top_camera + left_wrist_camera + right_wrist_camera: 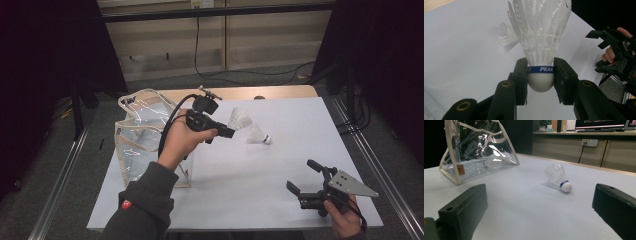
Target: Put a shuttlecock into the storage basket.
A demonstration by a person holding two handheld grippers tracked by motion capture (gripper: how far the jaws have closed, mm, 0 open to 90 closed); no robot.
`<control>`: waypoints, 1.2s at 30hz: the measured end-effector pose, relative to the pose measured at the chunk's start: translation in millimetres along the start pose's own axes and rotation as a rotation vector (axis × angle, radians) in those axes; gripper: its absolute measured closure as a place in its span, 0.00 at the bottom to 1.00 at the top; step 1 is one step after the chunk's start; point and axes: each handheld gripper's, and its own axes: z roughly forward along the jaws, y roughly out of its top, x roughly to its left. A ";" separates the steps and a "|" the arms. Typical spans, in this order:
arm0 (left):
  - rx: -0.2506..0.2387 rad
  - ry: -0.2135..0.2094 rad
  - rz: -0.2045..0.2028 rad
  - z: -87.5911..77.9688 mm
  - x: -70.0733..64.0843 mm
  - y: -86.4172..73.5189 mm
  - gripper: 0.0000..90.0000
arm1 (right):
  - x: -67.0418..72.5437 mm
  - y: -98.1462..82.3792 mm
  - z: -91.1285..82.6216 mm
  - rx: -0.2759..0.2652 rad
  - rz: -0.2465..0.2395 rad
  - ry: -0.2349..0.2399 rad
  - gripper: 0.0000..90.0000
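My left gripper (pixel 229 132) (pixel 540 76) hangs above the white table, shut on the rounded cork of a white feathered shuttlecock (pixel 239 119) (pixel 540 47) with a blue band. A second shuttlecock (pixel 258 136) (pixel 558 179) (pixel 507 35) lies on its side on the table just beyond it. My right gripper (pixel 300 174) (pixel 540 220) rests near the table's front right, open, its jaws wide apart with nothing between them; it appears at the right of the left gripper view (pixel 596 52).
A clear plastic bag (pixel 142 135) (pixel 477 150) with beige trim stands open at the table's left edge, and another shuttlecock (pixel 493 162) lies inside it. The white table (pixel 280 200) has bare surface between the two grippers. Cables cross the floor behind.
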 end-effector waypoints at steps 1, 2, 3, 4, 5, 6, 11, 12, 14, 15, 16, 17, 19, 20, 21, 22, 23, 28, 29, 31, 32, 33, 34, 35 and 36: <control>0.004 0.001 0.005 -1.2 0.8 0.5 0.73 | 0.0 0.0 0.0 0.000 0.000 0.000 0.00; 0.004 0.003 0.004 -1.8 0.8 0.8 0.73 | -0.2 -0.1 0.0 0.000 -0.003 0.001 0.00; 0.003 0.004 0.003 -2.5 0.9 1.2 0.73 | -0.2 -0.1 0.1 0.000 -0.004 0.001 0.00; -0.003 0.006 -0.002 -3.3 0.7 1.7 0.73 | -0.2 -0.2 0.2 0.000 -0.003 0.002 0.00; -0.001 0.005 0.003 -4.5 1.2 2.2 0.73 | -0.1 -0.1 0.1 0.001 -0.004 0.000 0.00; 0.004 0.004 0.011 -6.1 1.9 2.8 0.73 | -0.2 -0.1 0.2 0.001 -0.005 0.000 0.00; -0.005 0.009 0.002 -9.8 2.6 4.3 0.73 | -0.1 -0.2 0.0 0.001 -0.002 0.000 0.00; -0.004 0.012 0.003 -10.6 2.8 4.5 0.73 | -0.3 -0.3 0.1 0.000 -0.003 0.000 0.00; -0.008 0.013 -0.001 -12.2 3.3 5.0 0.73 | -0.1 -0.3 0.2 0.001 -0.002 0.001 0.00; -0.004 0.015 0.005 -13.1 3.8 5.3 0.73 | -0.1 -0.2 0.2 0.000 -0.002 0.002 0.00; -0.012 0.016 -0.008 -13.6 3.6 5.5 0.73 | -0.2 -0.2 0.1 0.000 -0.003 0.001 0.00; -0.008 0.018 -0.005 -14.6 4.2 5.8 0.73 | -0.4 -0.2 -0.1 0.002 -0.004 0.002 0.00; -0.006 0.021 -0.003 -16.7 5.6 6.3 0.73 | 0.1 0.0 -0.3 0.001 0.002 0.002 0.00; -0.019 0.022 -0.016 -16.7 5.0 6.3 0.73 | 0.1 0.1 -0.4 0.000 0.002 0.002 0.00; -0.020 0.022 -0.017 -17.2 5.1 6.3 0.73 | 0.1 0.1 -0.5 0.000 0.003 0.002 0.00; -0.019 0.023 -0.016 -17.8 5.2 6.5 0.73 | 0.1 0.1 -0.5 0.000 0.002 0.002 0.00; -0.013 0.025 -0.009 -18.9 5.7 6.9 0.73 | -0.1 0.0 -0.5 0.000 -0.001 0.002 0.00; -0.016 0.034 -0.012 -22.4 7.0 8.5 0.73 | 0.1 0.2 -0.7 0.002 0.001 0.002 0.00; -0.019 0.036 -0.014 -23.4 7.3 8.8 0.73 | 0.0 0.2 -0.7 0.002 0.000 0.002 0.00; -0.014 0.038 -0.010 -25.4 8.3 9.5 0.73 | 0.1 0.1 -0.7 0.001 0.002 0.002 0.00; -0.013 0.040 -0.011 -26.0 8.5 9.7 0.73 | 0.0 0.1 -0.6 -0.001 0.003 0.001 0.00; -0.013 0.043 -0.010 -26.9 8.9 10.1 0.73 | -0.3 0.0 -0.6 0.000 -0.002 0.000 0.00; -0.015 0.043 -0.016 -27.4 8.9 10.4 0.73 | 0.1 0.1 -0.6 -0.001 0.003 0.001 0.00; -0.016 0.046 -0.018 -27.9 9.1 10.6 0.73 | 0.1 0.2 -0.7 0.000 0.002 0.001 0.00; -0.014 0.047 -0.015 -29.4 10.0 11.1 0.73 | 0.1 0.2 -0.8 0.000 0.001 0.001 0.00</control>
